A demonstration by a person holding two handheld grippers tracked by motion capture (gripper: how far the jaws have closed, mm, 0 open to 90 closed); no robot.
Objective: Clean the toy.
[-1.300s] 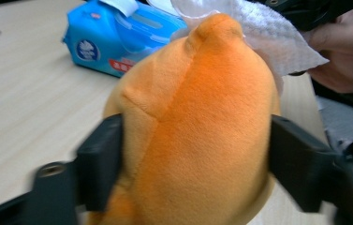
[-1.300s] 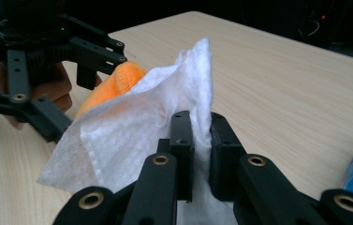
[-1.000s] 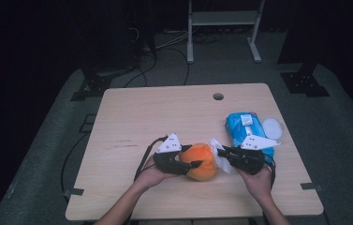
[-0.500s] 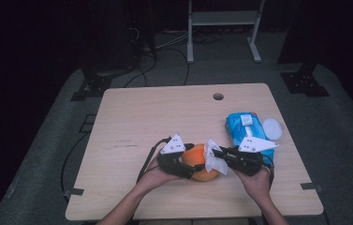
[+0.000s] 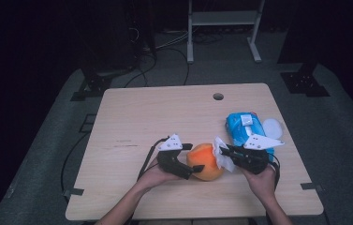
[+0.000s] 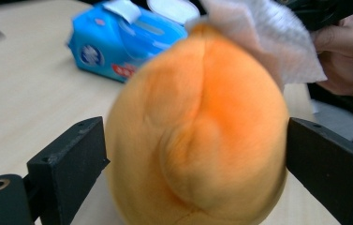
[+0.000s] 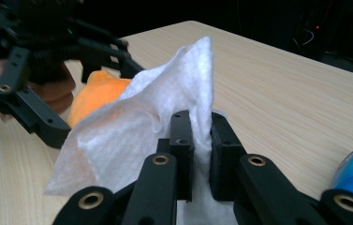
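An orange soft round toy (image 5: 205,159) lies on the wooden table (image 5: 165,117) near its front edge. My left gripper (image 5: 194,158) has just been opening its jaws. They now stand wide, one on each side of the toy (image 6: 197,131), close to its flanks without squeezing it. My right gripper (image 5: 223,151) is shut on a white wipe (image 5: 221,158), which rests against the toy's right side. In the right gripper view the wipe (image 7: 136,126) stands up from between the closed jaws of my right gripper (image 7: 197,126), with the toy (image 7: 97,91) behind it.
A blue pack of wipes (image 5: 244,126) lies just behind my right hand, its white lid (image 5: 272,126) flipped open to the right. A cable hole (image 5: 218,96) sits near the table's far edge. A metal stand (image 5: 223,18) is on the floor beyond.
The left gripper's jaws have spread from nearly closed to wide and slid forward around the orange toy. The right gripper and its wipe have stayed put.
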